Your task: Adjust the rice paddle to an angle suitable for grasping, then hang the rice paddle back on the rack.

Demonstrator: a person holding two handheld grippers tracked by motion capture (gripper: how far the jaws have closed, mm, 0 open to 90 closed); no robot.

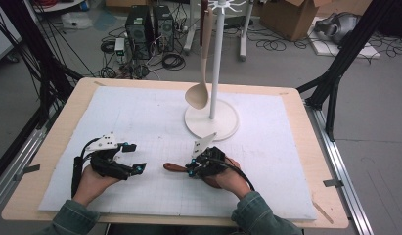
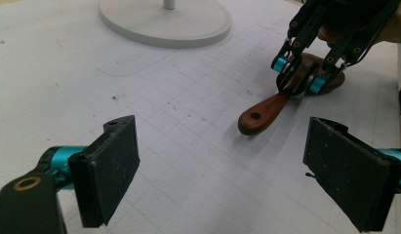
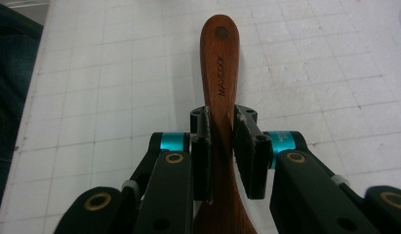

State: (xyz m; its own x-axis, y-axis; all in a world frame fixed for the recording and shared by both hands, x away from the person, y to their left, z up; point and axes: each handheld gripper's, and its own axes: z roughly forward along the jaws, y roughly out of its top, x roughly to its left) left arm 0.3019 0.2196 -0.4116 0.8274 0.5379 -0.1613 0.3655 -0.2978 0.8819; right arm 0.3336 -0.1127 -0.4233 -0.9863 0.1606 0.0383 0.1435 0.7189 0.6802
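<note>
The right gripper [image 1: 192, 168] pinches the handle of a dark wooden spoon [image 1: 175, 167], its two pads pressed against either side of the handle a little below the hole at the handle's end. The spoon lies on the white mat [image 1: 140, 127] near the person's edge of the table [image 1: 66, 112], its handle pointing toward the left gripper [image 1: 135, 156], and its bowl is tucked under the right hand [image 1: 223, 174]. The left gripper rests just beside it on the mat, jaws spread wide with nothing between them, and the handle's end lies ahead of them, apart from both pads. Farther back on the mat stands a white rack [image 1: 212, 120] with a round base, and a pale spoon [image 1: 198, 93] hangs from its top beside the pole.
</note>
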